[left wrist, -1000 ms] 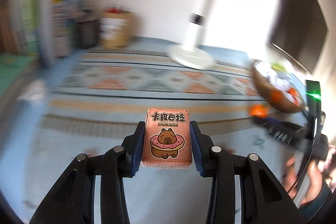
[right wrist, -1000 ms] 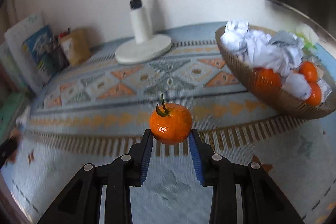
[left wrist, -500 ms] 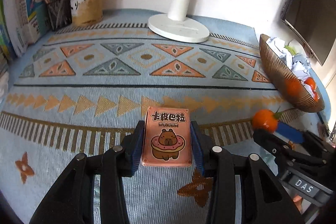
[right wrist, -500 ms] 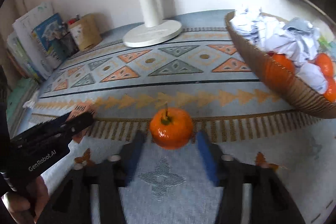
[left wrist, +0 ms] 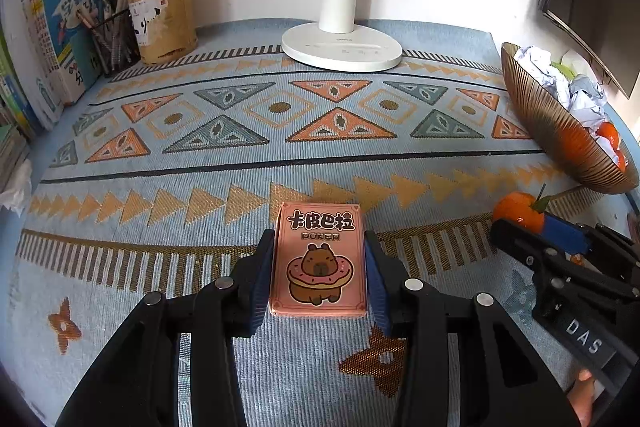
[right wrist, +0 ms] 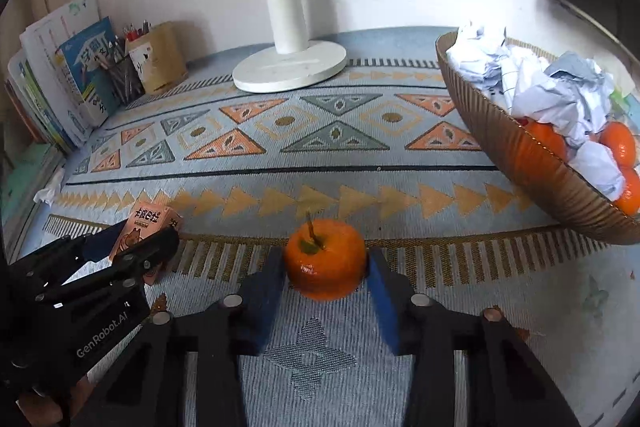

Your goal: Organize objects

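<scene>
Left tongs (left wrist: 319, 267) are clamped on the pink card box (left wrist: 319, 259), held low over the patterned surface (left wrist: 240, 147). Right tongs (right wrist: 326, 269) are closing around the tangerine (right wrist: 325, 258), which appears lightly touched. Pads should be centred before it is carried to the bowl (right wrist: 500, 135).

Left tool (left wrist: 319, 267) clamped shut, right tool (right wrist: 326, 267) closing, both angled downward

Pink card box (left wrist: 318, 263) clamped in left gripper (left wrist: 318, 277), tangerine (left wrist: 516, 213) seen between right gripper (left wrist: 538, 227) pads, bowl (left wrist: 548, 131) at right, lamp base (left wrist: 342, 47) behind.
</scene>
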`<action>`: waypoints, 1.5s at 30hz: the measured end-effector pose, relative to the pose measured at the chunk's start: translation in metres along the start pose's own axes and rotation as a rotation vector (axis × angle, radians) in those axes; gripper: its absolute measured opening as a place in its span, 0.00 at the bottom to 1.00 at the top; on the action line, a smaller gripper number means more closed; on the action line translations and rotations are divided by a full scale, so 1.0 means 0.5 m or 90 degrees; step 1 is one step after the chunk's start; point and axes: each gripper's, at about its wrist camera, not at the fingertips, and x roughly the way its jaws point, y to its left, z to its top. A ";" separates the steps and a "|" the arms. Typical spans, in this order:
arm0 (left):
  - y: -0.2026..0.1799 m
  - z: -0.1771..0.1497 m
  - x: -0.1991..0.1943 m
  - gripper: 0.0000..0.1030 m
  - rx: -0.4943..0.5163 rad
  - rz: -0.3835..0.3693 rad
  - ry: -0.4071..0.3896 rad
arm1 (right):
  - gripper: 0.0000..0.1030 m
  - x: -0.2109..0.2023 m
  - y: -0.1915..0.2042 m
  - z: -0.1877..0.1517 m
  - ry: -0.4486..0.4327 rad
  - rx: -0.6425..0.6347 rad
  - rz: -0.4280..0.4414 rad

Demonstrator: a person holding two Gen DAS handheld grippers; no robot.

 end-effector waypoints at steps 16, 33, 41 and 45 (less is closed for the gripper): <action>-0.234 0.214 -0.194 0.36 0.099 -0.221 -0.181 | 0.38 -0.354 -0.249 0.148 -0.288 0.135 -0.063; -0.278 0.239 -0.082 0.93 0.077 -0.264 -0.160 | 0.59 -0.229 -0.425 0.147 -0.164 0.261 -0.068; -0.023 0.190 -0.237 0.98 -0.026 -0.191 -0.129 | 0.59 -0.292 -0.195 0.164 -0.201 0.141 0.019; 0.083 0.137 -0.272 0.99 -0.084 -0.124 -0.170 | 0.59 -0.271 -0.052 0.155 -0.196 0.072 0.059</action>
